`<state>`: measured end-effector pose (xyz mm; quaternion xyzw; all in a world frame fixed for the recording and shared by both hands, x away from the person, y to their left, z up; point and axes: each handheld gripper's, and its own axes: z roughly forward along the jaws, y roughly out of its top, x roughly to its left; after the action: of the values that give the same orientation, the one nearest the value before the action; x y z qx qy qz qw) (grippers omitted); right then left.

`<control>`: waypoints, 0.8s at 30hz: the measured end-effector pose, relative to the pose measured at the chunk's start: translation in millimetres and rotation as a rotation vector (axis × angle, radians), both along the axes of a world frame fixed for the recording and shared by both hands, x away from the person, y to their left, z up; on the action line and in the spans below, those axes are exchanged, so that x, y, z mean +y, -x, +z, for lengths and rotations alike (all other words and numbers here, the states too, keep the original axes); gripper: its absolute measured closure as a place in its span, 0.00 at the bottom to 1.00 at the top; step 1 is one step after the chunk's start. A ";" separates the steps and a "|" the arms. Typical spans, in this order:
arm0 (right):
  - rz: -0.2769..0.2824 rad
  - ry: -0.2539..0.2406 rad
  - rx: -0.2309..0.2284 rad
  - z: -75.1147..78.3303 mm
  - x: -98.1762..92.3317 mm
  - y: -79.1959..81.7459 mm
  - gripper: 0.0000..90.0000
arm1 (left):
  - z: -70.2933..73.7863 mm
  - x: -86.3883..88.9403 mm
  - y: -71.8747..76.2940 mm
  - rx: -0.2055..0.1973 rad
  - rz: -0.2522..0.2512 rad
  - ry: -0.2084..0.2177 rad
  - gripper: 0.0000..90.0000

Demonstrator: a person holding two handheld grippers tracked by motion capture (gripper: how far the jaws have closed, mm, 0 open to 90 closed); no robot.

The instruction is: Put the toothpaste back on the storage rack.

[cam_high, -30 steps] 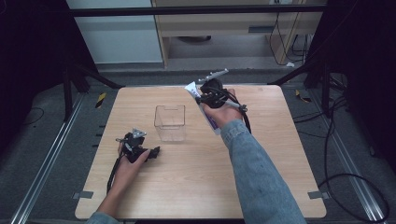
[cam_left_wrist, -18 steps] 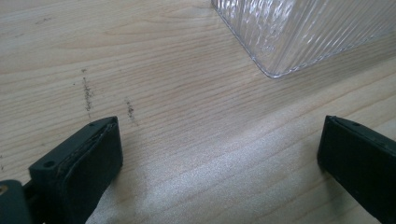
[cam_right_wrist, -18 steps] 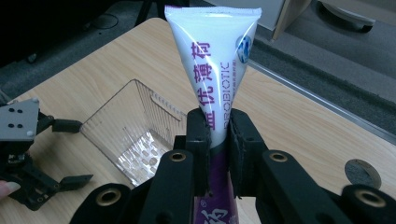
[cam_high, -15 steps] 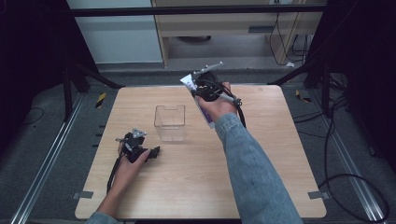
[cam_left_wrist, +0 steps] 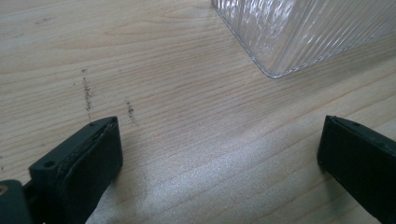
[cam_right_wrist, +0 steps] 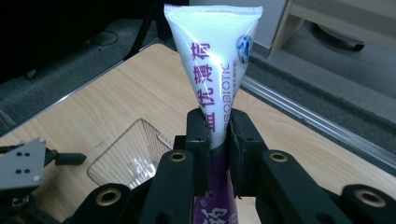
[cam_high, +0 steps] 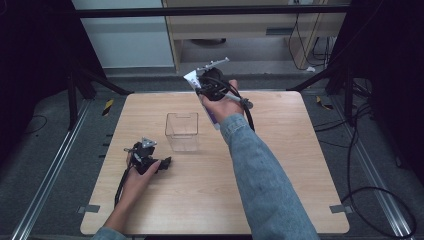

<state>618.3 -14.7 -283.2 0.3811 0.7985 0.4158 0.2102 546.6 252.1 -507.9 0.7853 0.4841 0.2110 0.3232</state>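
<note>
Indoors, pale wooden table on grey floor, left jaws released, right jaws grasping toothpaste tube

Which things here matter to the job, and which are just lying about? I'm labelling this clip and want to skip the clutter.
In the job:
- white and purple tube, clamped in the right gripper
- clear plastic box, empty on the table
- left gripper, open, resting near the box

Lying about:
- yellow-black tool on the floor
- cables on the floor
</note>
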 end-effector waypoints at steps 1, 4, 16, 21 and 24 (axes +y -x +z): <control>0.000 -0.005 -0.004 1.2 1.7 -0.4 0.89 | 0.0 0.0 0.0 0.000 0.000 0.000 0.00; 0.003 -0.006 -0.019 6.7 8.2 -1.4 0.89 | 0.0 -0.1 -0.1 0.000 0.000 0.000 0.00; -0.001 -0.050 -0.074 16.9 35.7 -9.1 0.89 | -0.1 -0.2 -0.1 -0.001 0.002 0.001 0.00; -0.011 -0.076 -0.105 15.7 44.2 -12.0 0.89 | -0.1 -0.3 -0.1 -0.001 0.002 0.001 0.00; -0.012 -0.084 -0.114 13.9 48.8 -13.0 0.89 | -0.1 -0.3 -0.1 -0.001 0.003 0.001 0.00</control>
<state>631.3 34.2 -269.2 0.3701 0.7647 0.4690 0.2417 546.7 251.8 -508.0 0.7843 0.4851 0.2116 0.3238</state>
